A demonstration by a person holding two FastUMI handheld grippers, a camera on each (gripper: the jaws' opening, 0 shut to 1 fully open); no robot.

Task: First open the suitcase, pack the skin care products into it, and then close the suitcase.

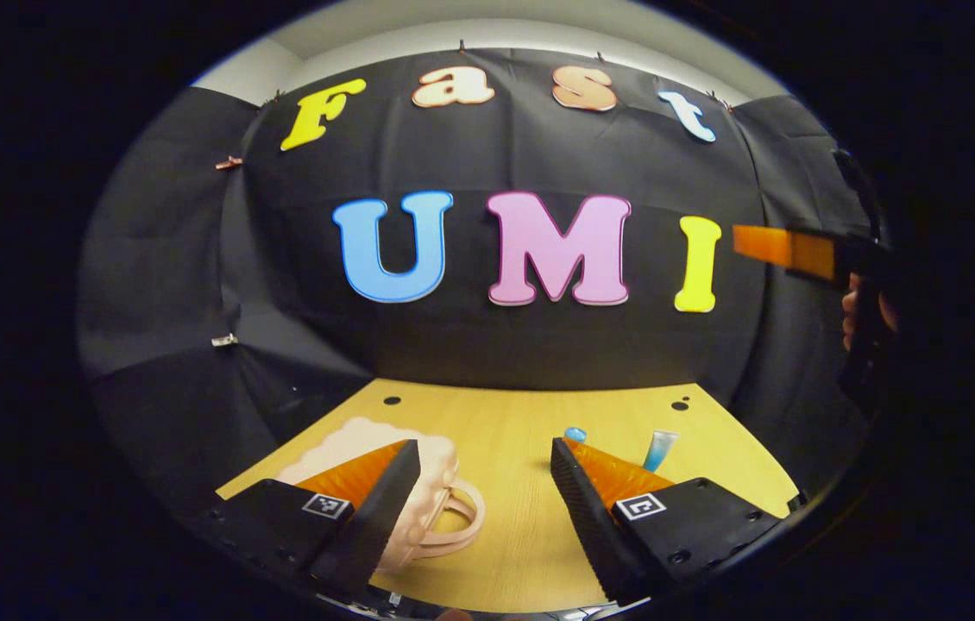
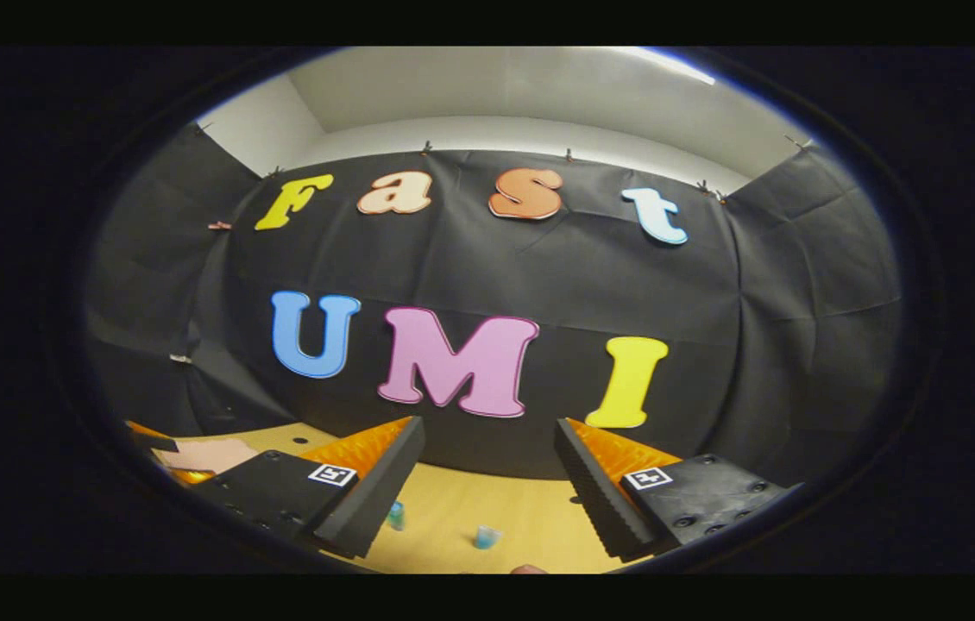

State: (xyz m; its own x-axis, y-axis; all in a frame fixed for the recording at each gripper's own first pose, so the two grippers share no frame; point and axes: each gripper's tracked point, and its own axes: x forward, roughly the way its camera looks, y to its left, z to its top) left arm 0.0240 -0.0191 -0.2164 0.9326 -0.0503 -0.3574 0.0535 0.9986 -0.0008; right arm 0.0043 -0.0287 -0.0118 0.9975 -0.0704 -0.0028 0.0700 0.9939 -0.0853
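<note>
A small pale pink suitcase [image 1: 431, 496] with a bumpy lid lies closed on the wooden table [image 1: 505, 535], its handle toward me, partly hidden behind my left gripper's left finger. My left gripper [image 1: 483, 448] hangs open above the table with nothing between its fingers. Two small blue skin care items stand further back: a capped bottle [image 1: 575, 434] and a tube [image 1: 660, 448]. In the right gripper view my right gripper [image 2: 488, 424] is open and empty, held high, with the two blue items [image 2: 396, 515] [image 2: 486, 536] below it.
The right gripper's finger [image 1: 785, 248] and the hand [image 1: 863, 310] holding it show at the right edge of the left gripper view, well above the table. Black cloth walls close in the table's back and sides. A pale pink patch [image 2: 207, 454] sits at the left.
</note>
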